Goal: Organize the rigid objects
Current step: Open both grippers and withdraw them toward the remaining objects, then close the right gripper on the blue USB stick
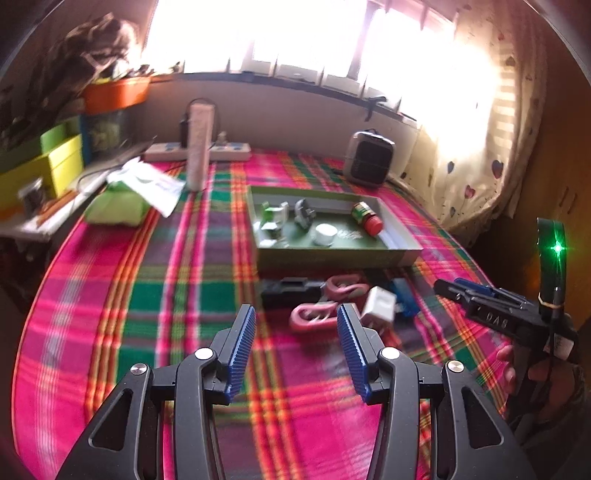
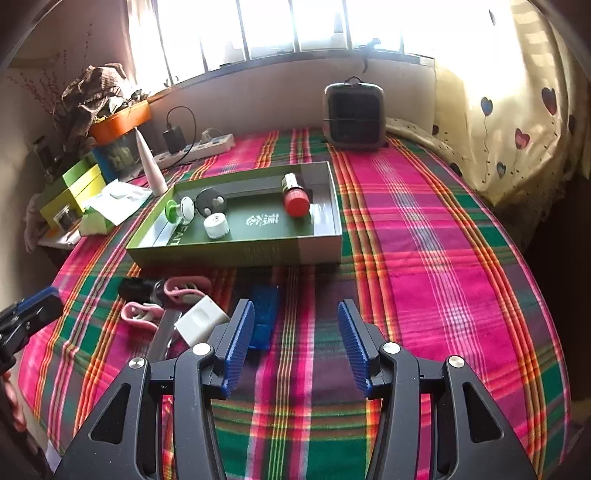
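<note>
Right gripper (image 2: pixel 295 325) over bare blanket (image 2: pixel 424 258)

Bright barred window (image 2: pixel 295 26), heart-print curtain (image 2: pixel 517 110), plaid-covered bed (image 2: pixel 424 240), cluttered side shelf (image 1: pixel 33 221).

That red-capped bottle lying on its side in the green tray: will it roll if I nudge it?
Likely yes: the red-capped bottle is round and lies on its side on the flat floor of the green tray. It looks rigid, so it probably won't squash. The tray wall should stop it.
</note>
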Demonstrator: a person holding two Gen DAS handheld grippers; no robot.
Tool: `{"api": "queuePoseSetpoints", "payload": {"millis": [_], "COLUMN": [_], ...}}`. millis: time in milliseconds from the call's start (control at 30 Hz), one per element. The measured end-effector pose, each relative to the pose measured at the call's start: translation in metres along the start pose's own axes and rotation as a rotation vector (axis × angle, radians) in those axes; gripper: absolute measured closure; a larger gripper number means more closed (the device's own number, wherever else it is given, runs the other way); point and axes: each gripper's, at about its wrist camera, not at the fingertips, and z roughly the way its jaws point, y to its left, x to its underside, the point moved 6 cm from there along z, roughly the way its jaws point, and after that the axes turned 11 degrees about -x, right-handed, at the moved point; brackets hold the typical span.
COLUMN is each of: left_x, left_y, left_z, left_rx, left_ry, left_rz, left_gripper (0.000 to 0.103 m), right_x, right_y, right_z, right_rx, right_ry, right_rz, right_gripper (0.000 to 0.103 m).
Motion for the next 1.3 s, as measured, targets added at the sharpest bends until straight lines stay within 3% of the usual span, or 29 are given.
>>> {"api": "queuePoseSetpoints", "payload": {"millis": [367, 767, 1133, 1167, 1300], "left_x": [0.020, 0.017, 0.017, 0.016, 0.016], "left_y": [0.036, 0.032, 0.004, 0.001, -0.010], "left_z": [0.005, 0.017, 0.037, 0.039, 0.047], "left_rx": [-0.005, 0.004, -0.014, -0.013, -0.036], "left_ry": [0.032, 0.063, 0.124, 0.128, 0.155], "left_rz": [-0.083, -0.074, -0.051, -0.050, -0.036], "left_gripper": [0.057, 0.057, 0.057, 0.057, 0.057], "right_x": [0.002, -0.001, 0.008, 0.008, 0.008], "right_y": [0.011, 0.013, 0.001, 0.000, -0.004], "right_z": [0.030, 0.055, 0.053, 0.052, 0.049], "right_rx": [-0.011, -0.001, 0.001, -0.004, -0.015], "right_ry": [0.067, 0.111, 0.135, 0.134, 0.130], "right_rz": [-0.025, -0.046, -0.065, -0.071, -0.077], "right_gripper": [0.054, 0.054, 0.055, 0.056, 0.078]}}
